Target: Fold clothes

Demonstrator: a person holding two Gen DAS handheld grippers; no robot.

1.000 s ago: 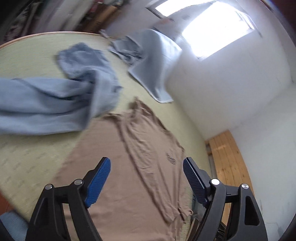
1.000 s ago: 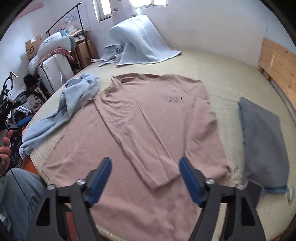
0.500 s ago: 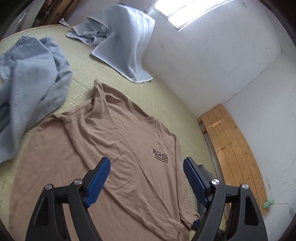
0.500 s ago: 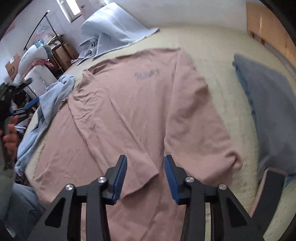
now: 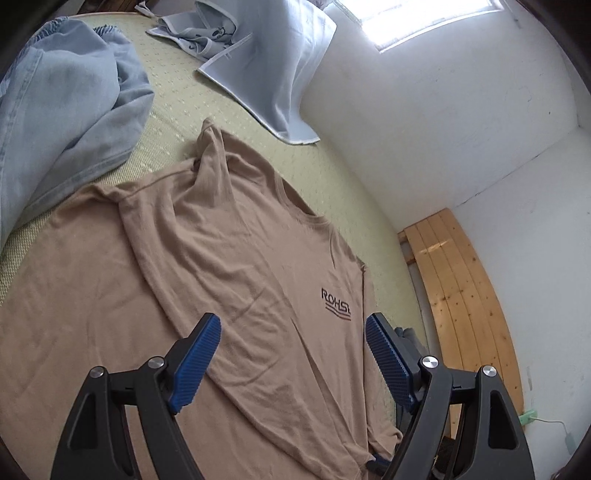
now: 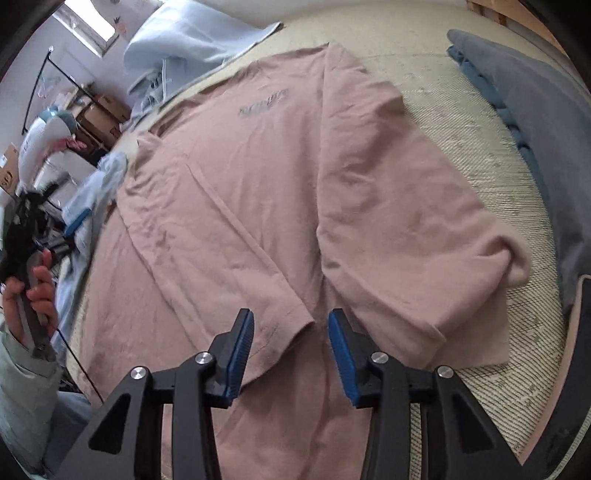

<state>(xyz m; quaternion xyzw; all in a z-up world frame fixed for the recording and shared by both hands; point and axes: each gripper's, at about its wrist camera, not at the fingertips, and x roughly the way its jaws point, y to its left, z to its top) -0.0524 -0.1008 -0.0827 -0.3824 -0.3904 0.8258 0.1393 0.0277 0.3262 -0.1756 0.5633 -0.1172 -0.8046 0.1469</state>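
Tan shirt (image 6: pixel 295 177) lies spread flat on mattress (image 5: pixel 177 110), one side folded inward. Soft, light, limp; expect sag and slide. Your right gripper (image 6: pixel 291 347) half-open over sleeve hem, nothing pinched. Left gripper (image 5: pixel 293 354) wide apart, empty. Pinch hem edge, both layers.

Light source: daylight from a window (image 5: pixel 432 18) at the top of the left wrist view, blown out to pure white glare.
Wall: the white wall (image 5: pixel 424 122) below it is bright and evenly lit.
Shadows: soft and faint, only shallow creases shaded on the tan shirt (image 5: pixel 229 258).
Colour: the shirt reads pinker in the right wrist view (a white-balance difference between cameras).
Blur: slight smear in the right wrist view, where the shirt's print (image 6: pixel 264 105) is unreadable; it is sharp in the left.
Distortion: strong fisheye bending, with dark vignette corners.
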